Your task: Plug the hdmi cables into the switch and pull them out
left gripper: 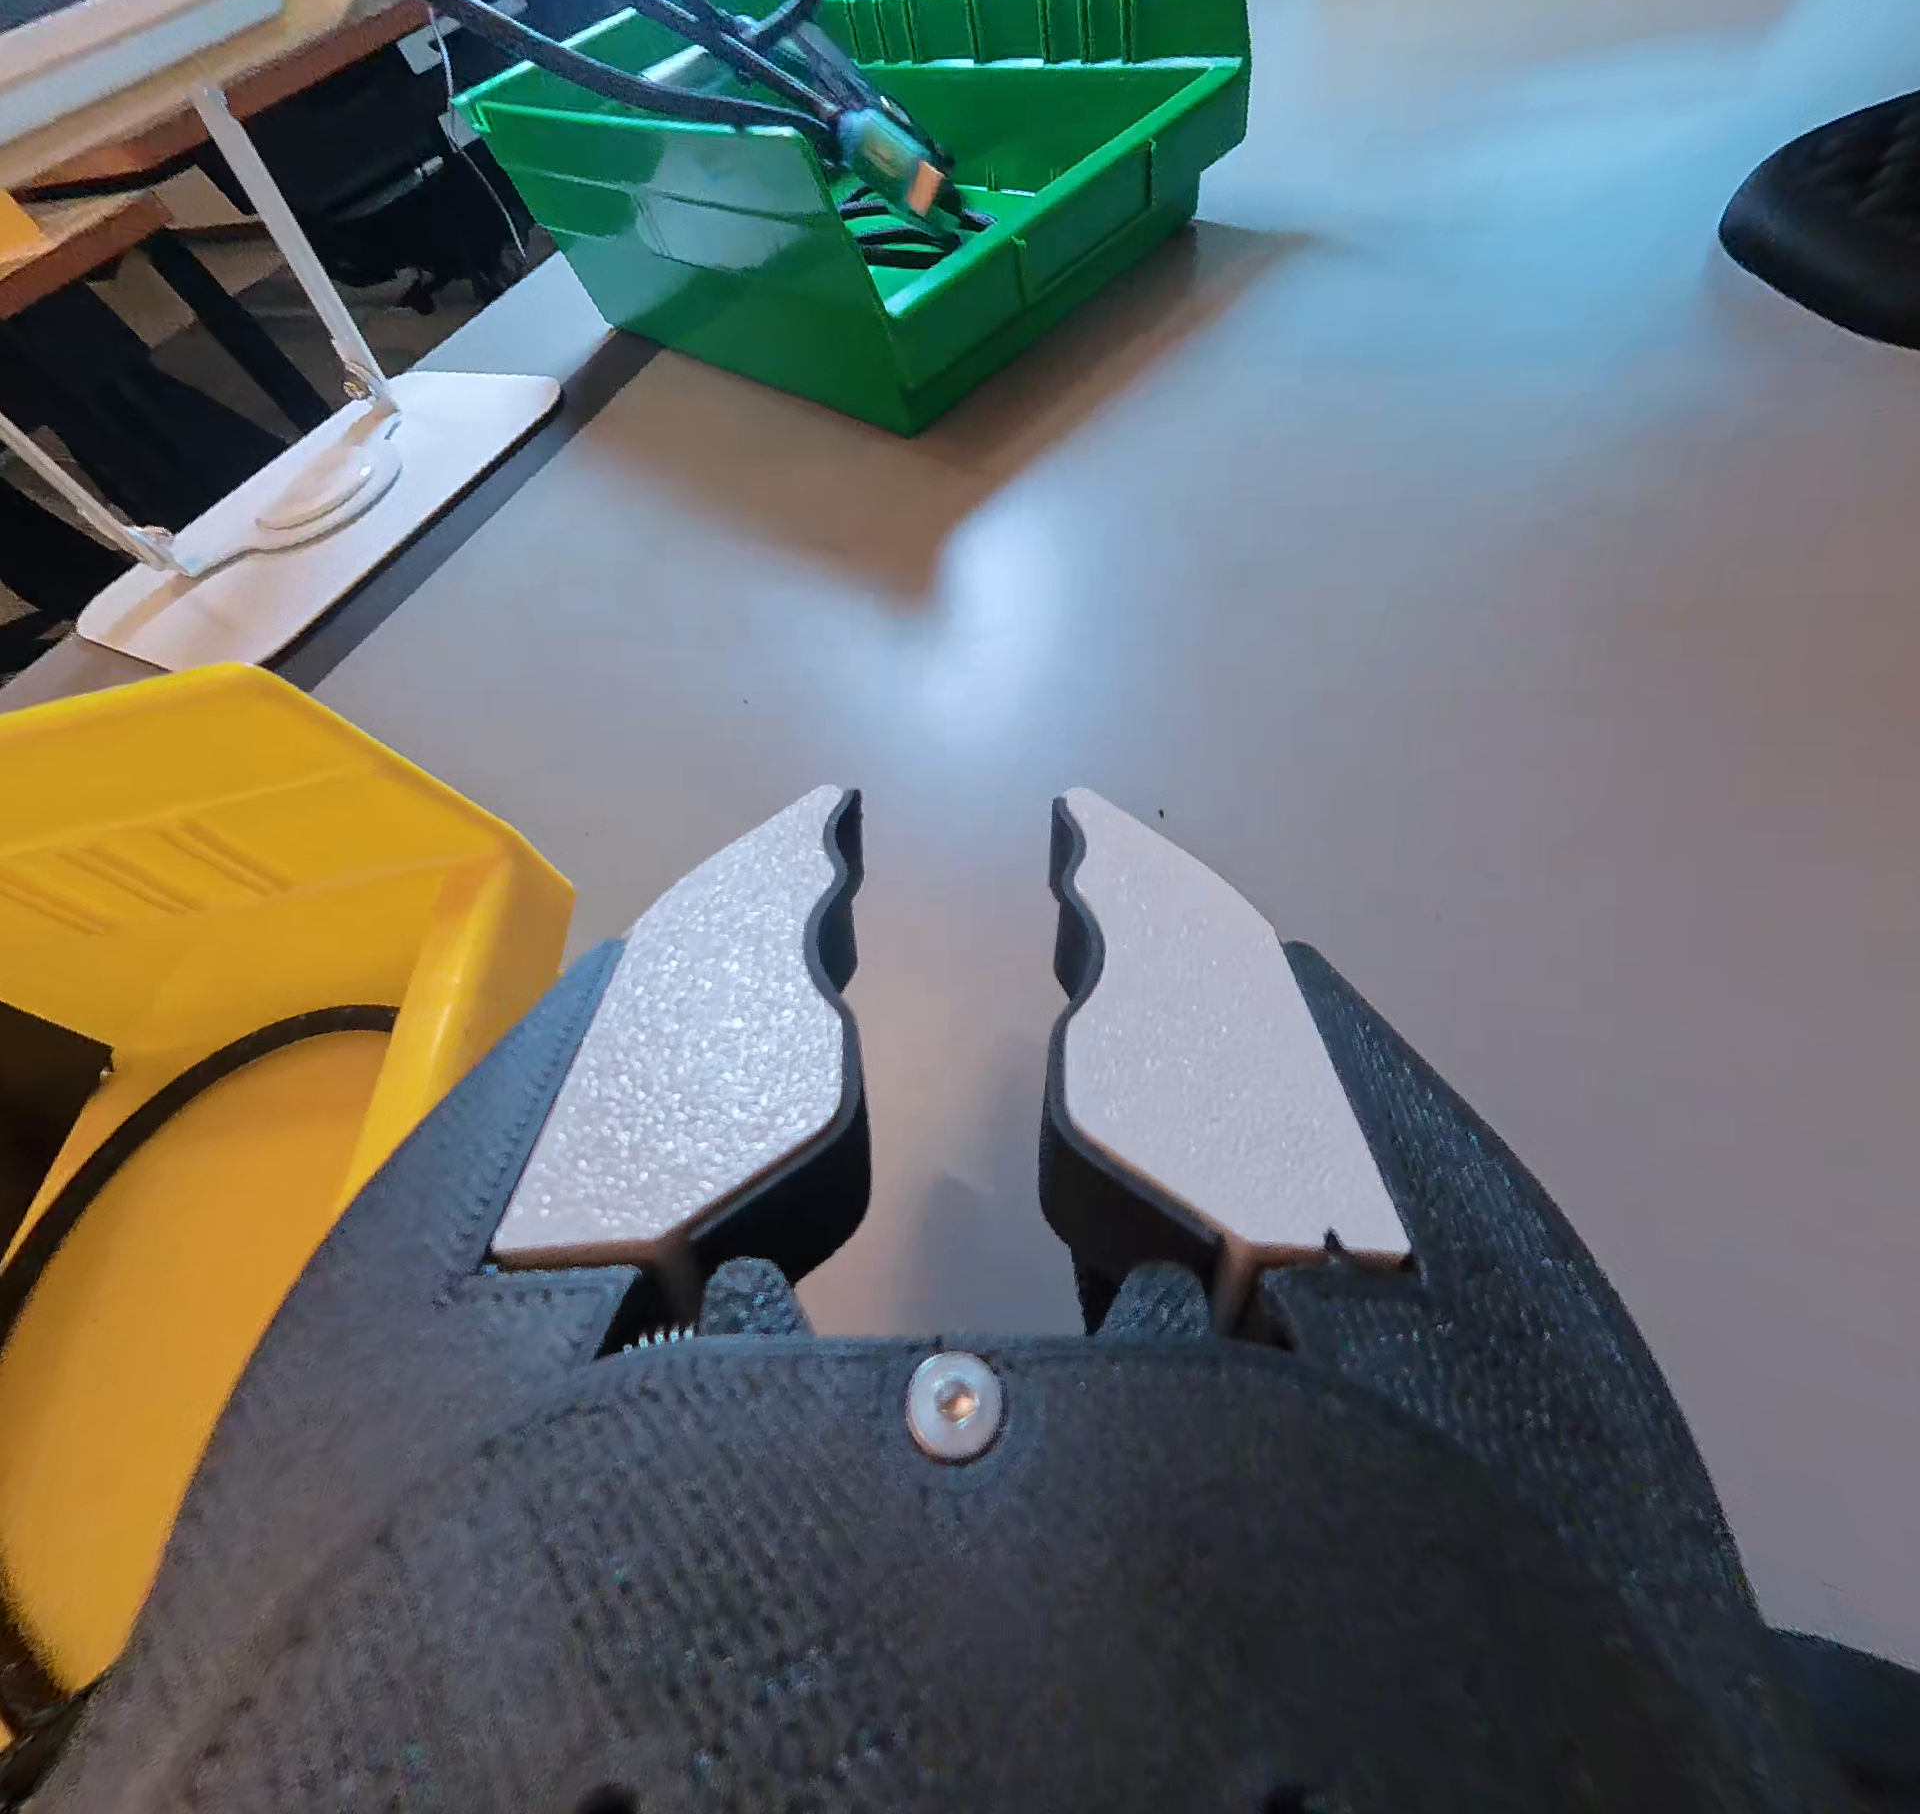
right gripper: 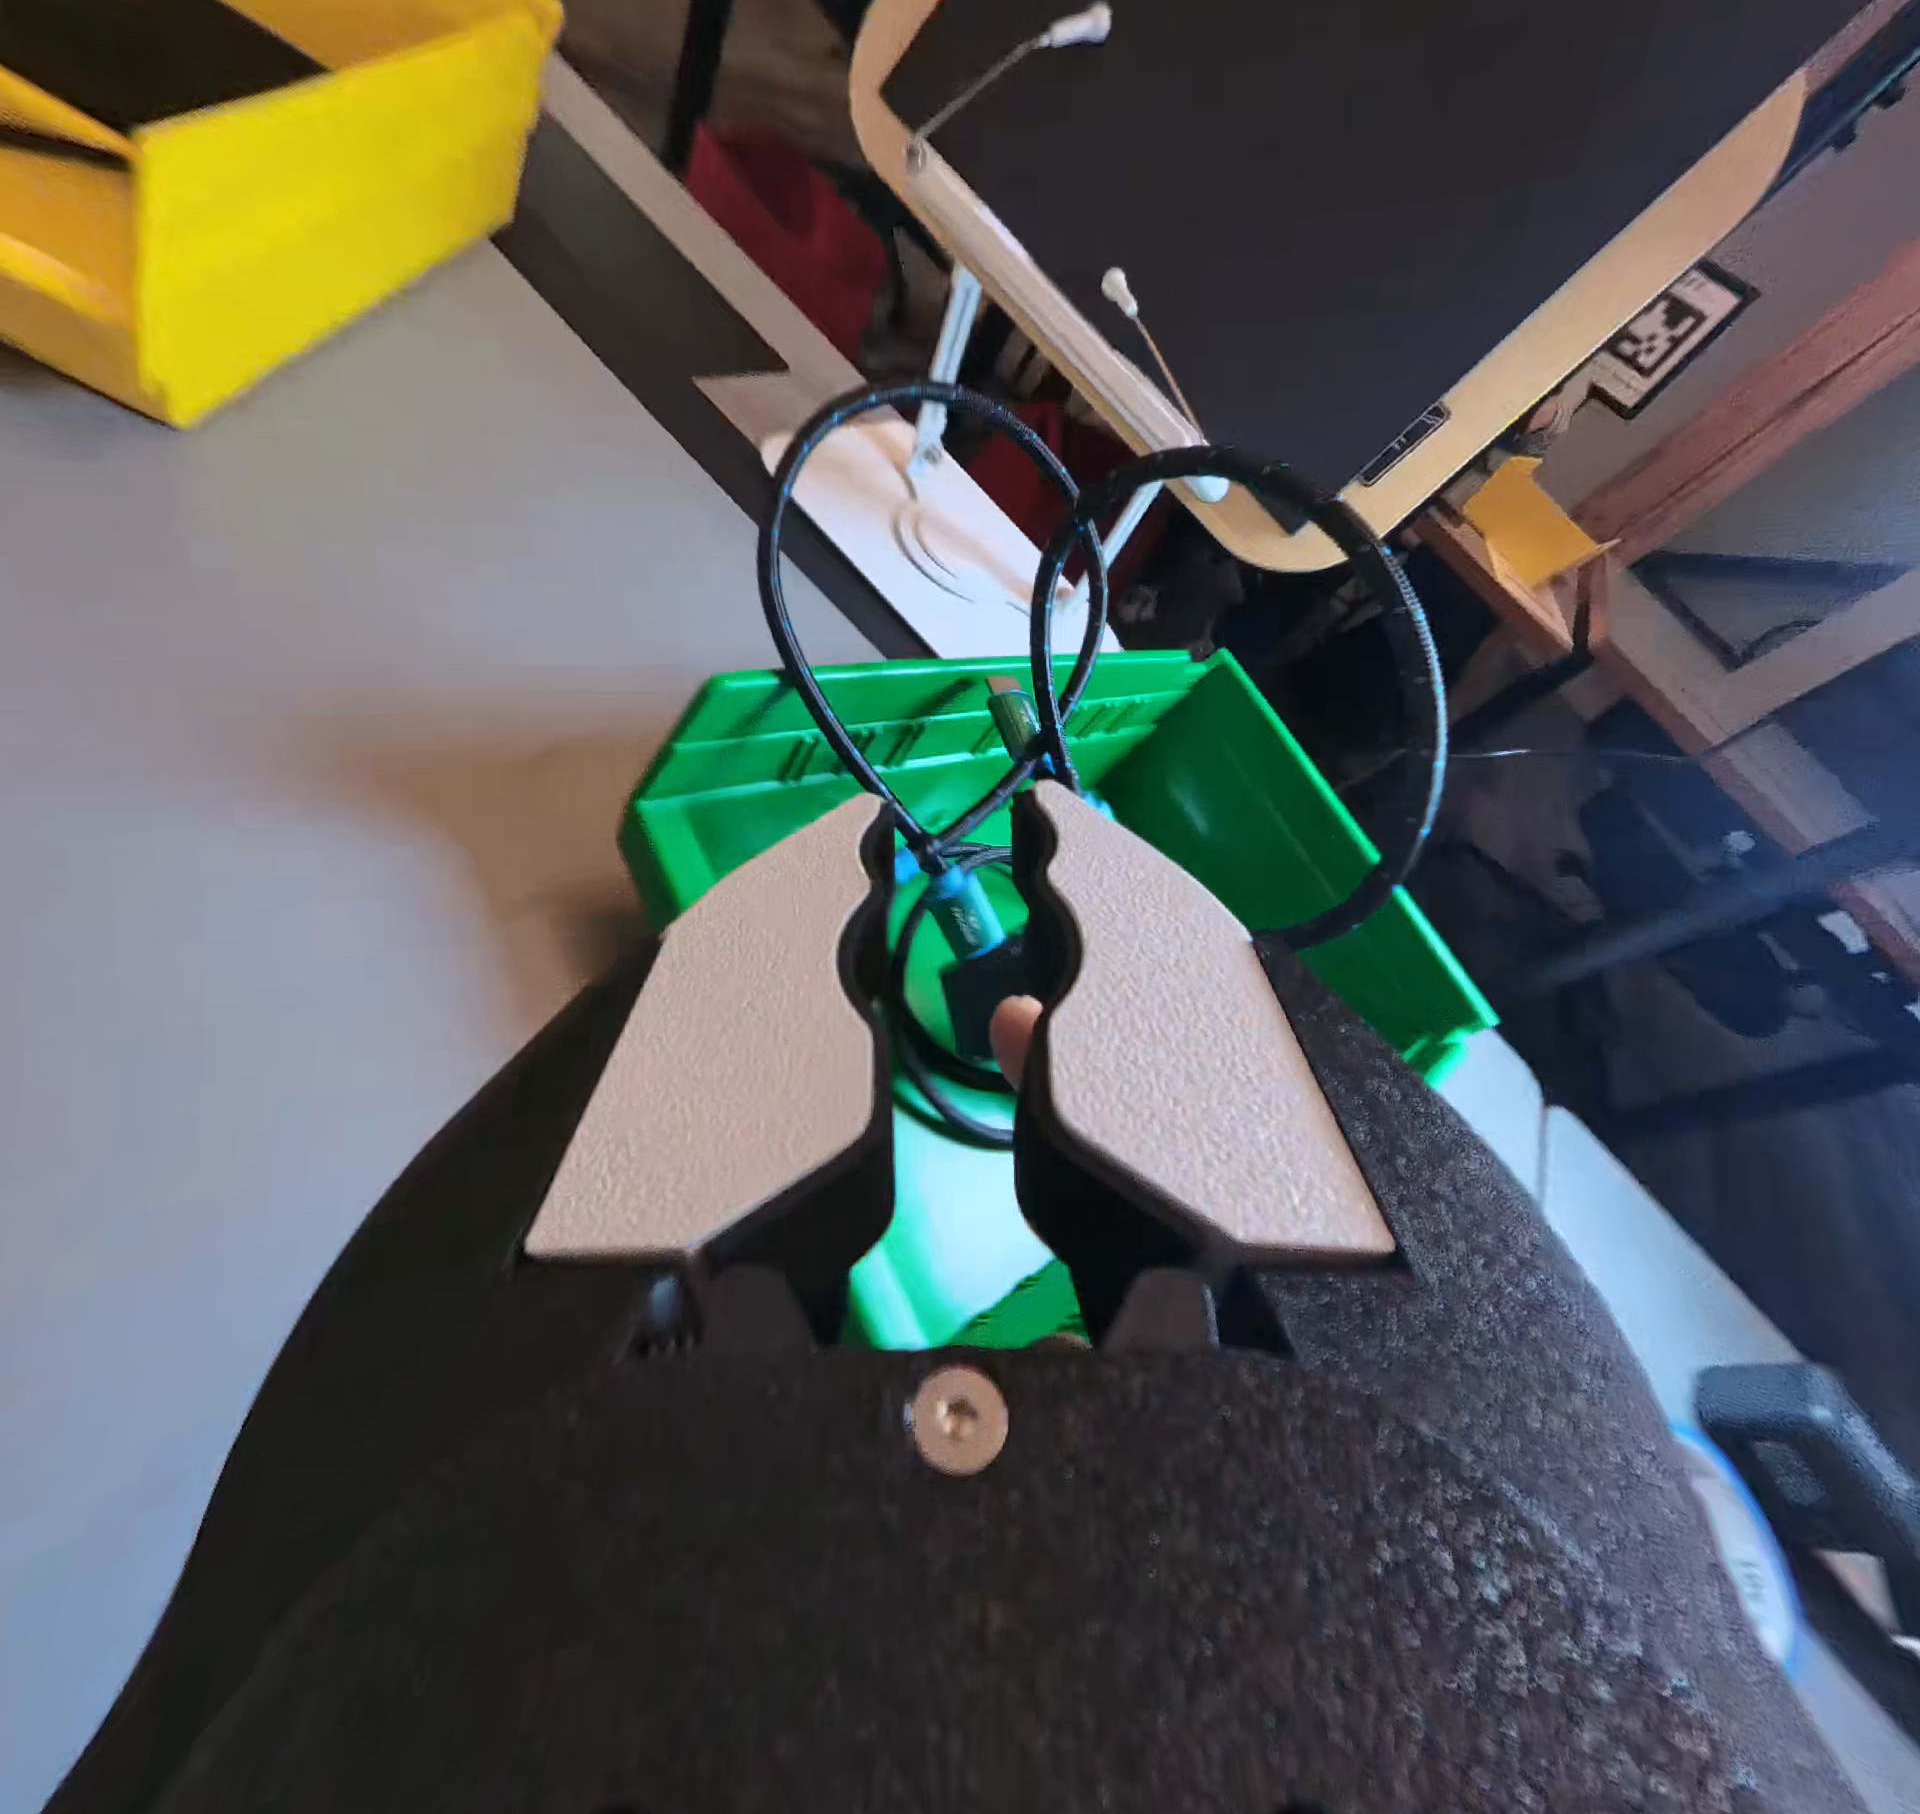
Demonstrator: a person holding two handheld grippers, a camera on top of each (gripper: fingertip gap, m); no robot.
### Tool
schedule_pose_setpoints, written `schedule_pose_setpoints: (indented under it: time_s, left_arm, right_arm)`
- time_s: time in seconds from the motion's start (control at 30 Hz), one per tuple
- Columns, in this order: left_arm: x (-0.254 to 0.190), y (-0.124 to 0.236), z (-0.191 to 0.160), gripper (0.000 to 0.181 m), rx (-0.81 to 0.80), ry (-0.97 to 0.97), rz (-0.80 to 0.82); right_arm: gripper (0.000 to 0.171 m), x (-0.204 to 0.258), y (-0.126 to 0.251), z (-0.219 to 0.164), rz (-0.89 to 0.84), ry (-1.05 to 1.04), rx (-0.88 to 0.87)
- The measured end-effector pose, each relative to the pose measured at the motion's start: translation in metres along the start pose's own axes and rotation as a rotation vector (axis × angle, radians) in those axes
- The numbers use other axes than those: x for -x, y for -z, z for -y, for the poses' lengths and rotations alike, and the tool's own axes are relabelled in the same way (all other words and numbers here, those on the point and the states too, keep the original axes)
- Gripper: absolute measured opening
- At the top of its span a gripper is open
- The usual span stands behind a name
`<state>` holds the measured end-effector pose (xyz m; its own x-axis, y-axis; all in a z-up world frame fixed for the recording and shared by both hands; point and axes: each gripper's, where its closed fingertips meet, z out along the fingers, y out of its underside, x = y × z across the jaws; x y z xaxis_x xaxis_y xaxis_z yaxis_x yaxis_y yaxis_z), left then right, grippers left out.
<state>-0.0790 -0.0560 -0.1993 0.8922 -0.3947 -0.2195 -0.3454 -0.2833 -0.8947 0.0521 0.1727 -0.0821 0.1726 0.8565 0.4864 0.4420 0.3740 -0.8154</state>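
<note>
Right wrist view: right gripper pinching black braided HDMI cable at its tips above glossy green plastic bin | left gripper parted, empty over smooth grey table | cable light, springy, loops freely; judged better held by rigid teal-and-metal plug

Right gripper tips pinched on black braided hdmi cable, held above green bin. Cable loops upward; blue plug hangs between the fingers. Yellow bin on table, far left.
</note>
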Motion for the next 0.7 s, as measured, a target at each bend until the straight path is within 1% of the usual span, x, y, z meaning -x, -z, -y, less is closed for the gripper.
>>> schedule_pose_setpoints:
  time_s: [0.07, 0.17, 0.23, 0.27, 0.33, 0.4, 0.47, 0.53, 0.6, 0.63, 0.7]
  left_arm:
    - [0.003, 0.003, 0.008, 0.03, -0.017, -0.022, 0.029]
    - [0.015, 0.009, 0.021, 0.03, -0.047, -0.013, 0.082]
    - [0.032, 0.018, 0.032, 0.031, -0.079, 0.001, 0.142]
    - [0.043, 0.026, 0.038, 0.032, -0.094, 0.003, 0.176]
    - [0.074, 0.051, 0.056, 0.032, -0.143, 0.014, 0.281]
    - [0.112, 0.085, 0.073, 0.031, -0.19, 0.033, 0.398]
    - [0.149, 0.115, 0.08, 0.034, -0.191, 0.068, 0.476]
    - [0.185, 0.134, 0.077, 0.038, -0.142, 0.115, 0.527]
    - [0.217, 0.143, 0.065, 0.039, -0.048, 0.122, 0.56]
    - [0.232, 0.144, 0.055, 0.039, 0.029, 0.113, 0.572]
    - [0.258, 0.142, 0.027, 0.039, 0.247, 0.059, 0.581]
  right_arm:
    - [0.021, 0.019, 0.012, -0.003, 0.021, -0.078, -0.061]
    - [0.02, 0.043, 0.016, -0.013, 0.042, -0.174, -0.119]
    - [0.0, 0.054, 0.011, -0.019, 0.056, -0.213, -0.165]
    - [0.0, 0.058, 0.007, -0.021, 0.066, -0.223, -0.176]
    - [0.0, 0.065, -0.001, -0.025, 0.087, -0.222, -0.164]
    - [0.0, 0.068, -0.004, -0.022, 0.092, -0.213, -0.181]
    - [0.0, 0.07, -0.004, -0.019, 0.089, -0.205, -0.204]
    - [0.001, 0.075, -0.005, -0.022, 0.095, -0.191, -0.203]
    - [0.0, 0.078, -0.005, -0.027, 0.097, -0.168, -0.191]
    - [0.0, 0.079, -0.004, -0.029, 0.097, -0.161, -0.186]
    - [0.0, 0.081, -0.002, -0.031, 0.105, -0.16, -0.186]
